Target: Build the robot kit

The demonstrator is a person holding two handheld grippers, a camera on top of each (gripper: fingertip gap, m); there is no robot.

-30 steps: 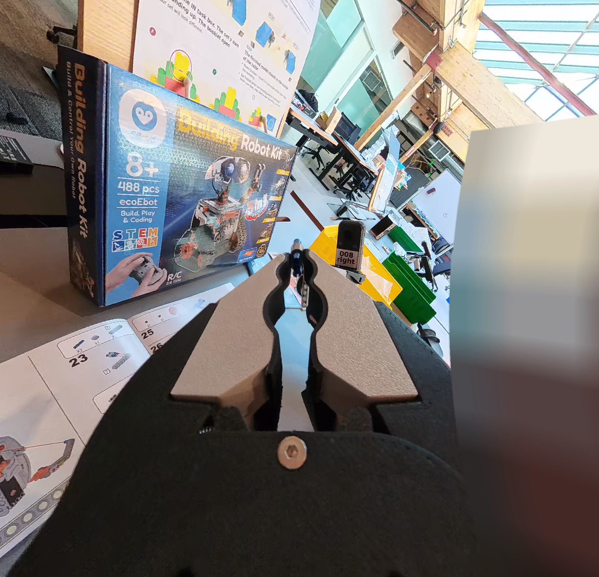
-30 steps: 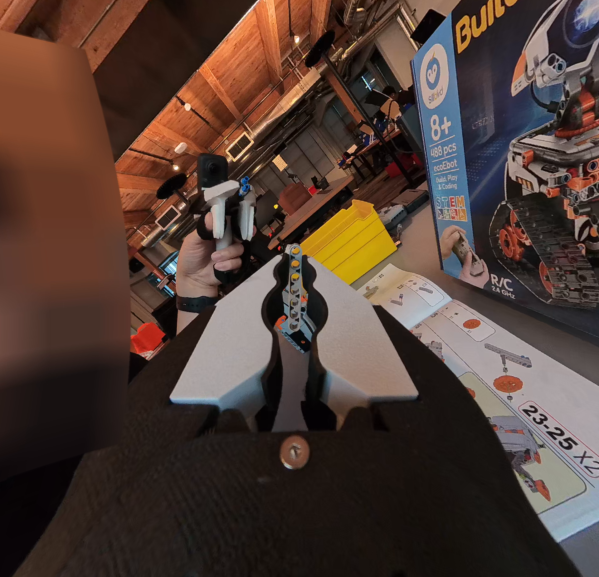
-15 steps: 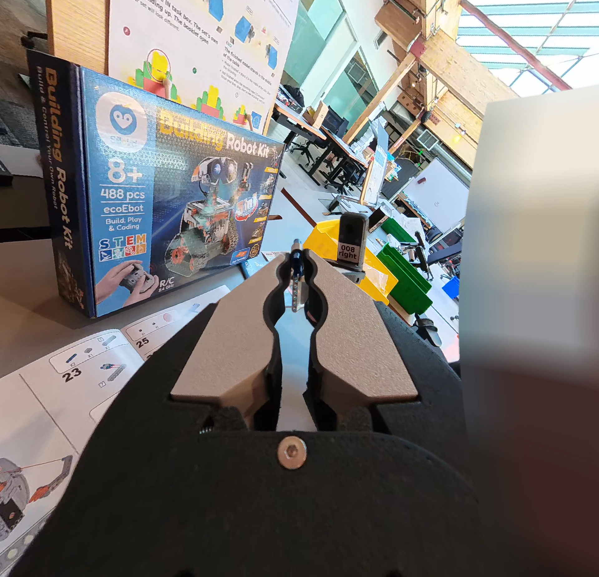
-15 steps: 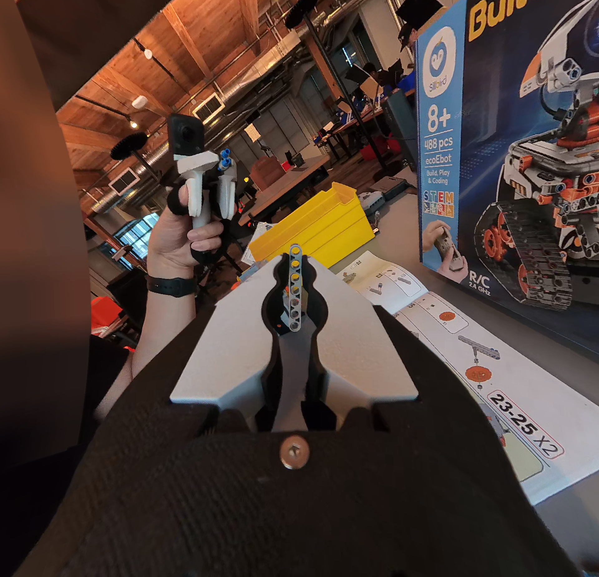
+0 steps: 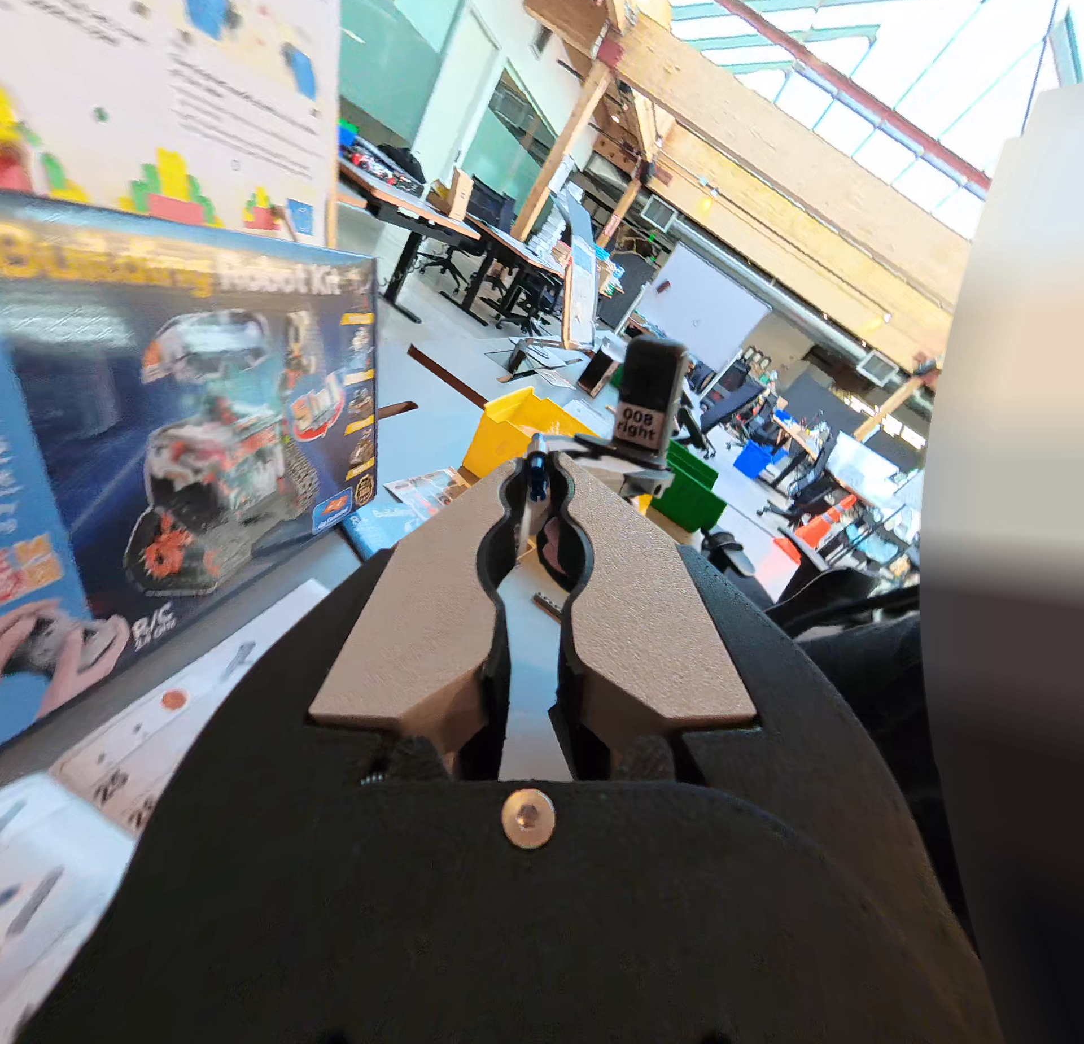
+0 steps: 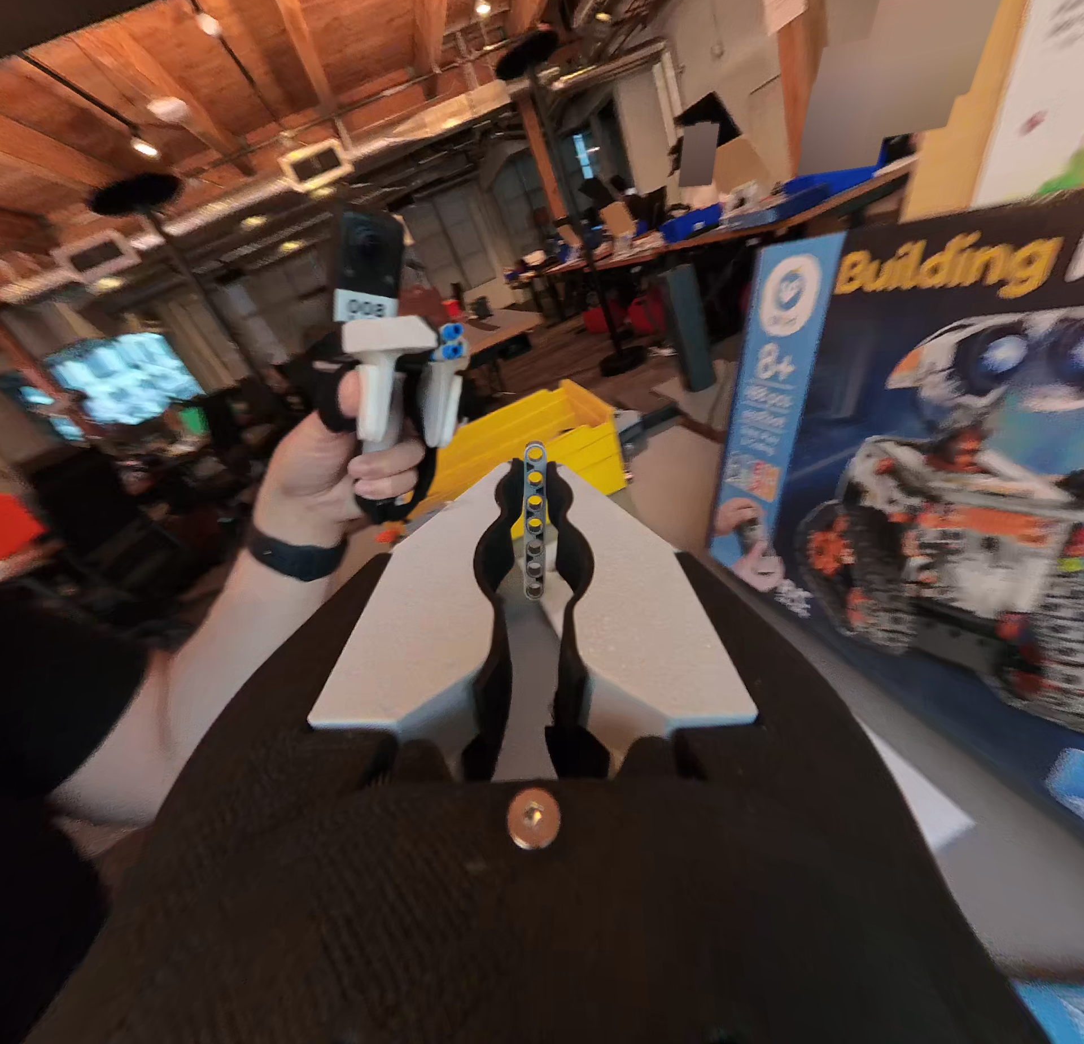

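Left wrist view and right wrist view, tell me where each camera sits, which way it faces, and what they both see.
Left wrist view: sits on the left gripper, looking along its fingers at a blue pin, the right gripper's camera and the kit box.
Right wrist view: sits on the right gripper, looking at its grey holed beam, the left gripper and the hand holding it.
Shared: kit box, yellow bin.

Left of left claw (image 5: 537, 464): kit box (image 5: 176, 417) upright on worktop (image 5: 422, 423), booklet (image 5: 193, 699) before it; bin (image 5: 516, 429) beyond the tips.
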